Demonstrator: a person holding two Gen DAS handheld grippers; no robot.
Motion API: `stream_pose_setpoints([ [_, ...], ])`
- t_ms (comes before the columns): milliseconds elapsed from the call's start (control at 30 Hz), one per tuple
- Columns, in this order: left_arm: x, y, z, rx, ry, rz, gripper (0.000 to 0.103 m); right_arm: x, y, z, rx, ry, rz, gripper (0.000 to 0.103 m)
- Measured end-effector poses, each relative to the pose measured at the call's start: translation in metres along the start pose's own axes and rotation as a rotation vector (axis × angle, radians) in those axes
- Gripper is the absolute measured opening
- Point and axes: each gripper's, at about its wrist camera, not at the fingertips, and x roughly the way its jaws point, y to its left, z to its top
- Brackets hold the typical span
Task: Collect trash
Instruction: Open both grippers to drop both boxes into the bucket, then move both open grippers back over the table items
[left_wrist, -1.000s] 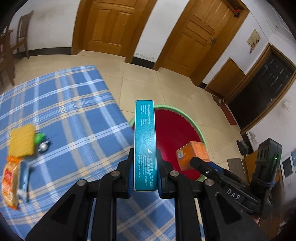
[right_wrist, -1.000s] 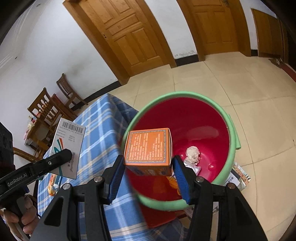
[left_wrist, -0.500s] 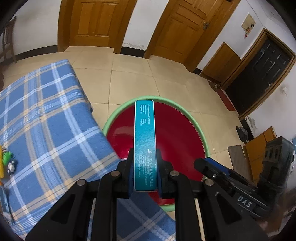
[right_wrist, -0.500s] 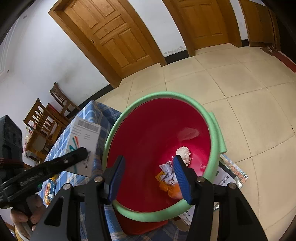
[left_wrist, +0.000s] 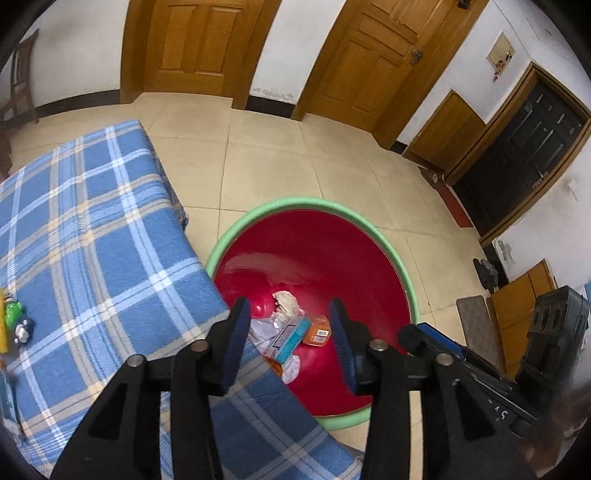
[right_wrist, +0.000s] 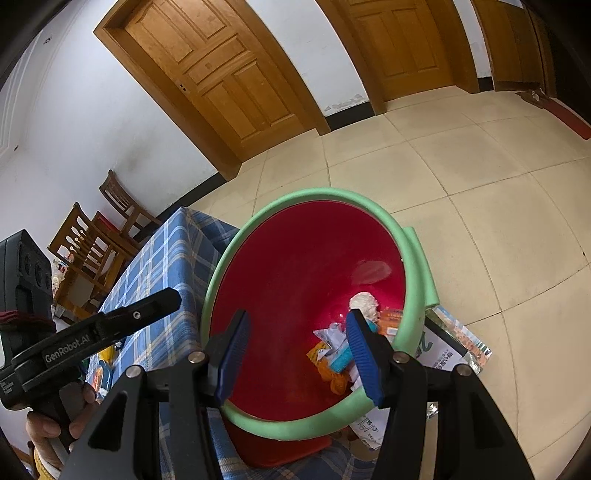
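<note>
A red bin with a green rim (left_wrist: 402, 273) (right_wrist: 417, 266) stands on the floor beside the table. Inside lie a teal box (left_wrist: 293, 338) (right_wrist: 341, 360), an orange box (left_wrist: 317, 330) (right_wrist: 391, 317), crumpled paper (left_wrist: 286, 301) (right_wrist: 364, 301) and wrappers. My left gripper (left_wrist: 290, 341) is open and empty above the bin's near edge. My right gripper (right_wrist: 297, 354) is open and empty over the bin. The left gripper also shows in the right wrist view (right_wrist: 110, 323), and the right gripper in the left wrist view (left_wrist: 458, 354).
The table has a blue plaid cloth (left_wrist: 92, 236) (right_wrist: 162, 273). A small green toy (left_wrist: 14, 312) and other items lie at its left edge. Printed packets (right_wrist: 450, 343) lie on the tiled floor by the bin. Wooden chairs (right_wrist: 92, 240) stand behind the table.
My left gripper opened and the teal box dropped into the bin. My right gripper let go of the orange box earlier; it now lies in the bin. Both grippers are over the bin.
</note>
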Motion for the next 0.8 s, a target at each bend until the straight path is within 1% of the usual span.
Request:
stream_pose_setpoints([
  [167,-0.011,0.006,-0.002,-0.015,-0.023,0.016,0.048,-0.002,0.004,-0.002,-0.003,0.004,0.006,0.058],
  [300,-0.022,0.013,-0.006,-0.029,-0.042,0.031,0.053,-0.007,0.009,-0.004,-0.009,0.000,0.012,0.058],
  [467,-0.039,0.023,-0.015,-0.049,-0.064,0.057,0.054,-0.014,0.018,-0.006,-0.020,-0.010,0.019,0.058],
  [533,-0.045,0.027,-0.018,-0.061,-0.069,0.066,0.056,-0.017,0.023,-0.009,-0.024,-0.013,0.027,0.058],
  [800,-0.075,0.050,-0.031,-0.109,-0.113,0.111,0.058,-0.026,0.043,-0.018,-0.053,-0.016,0.056,0.058],
])
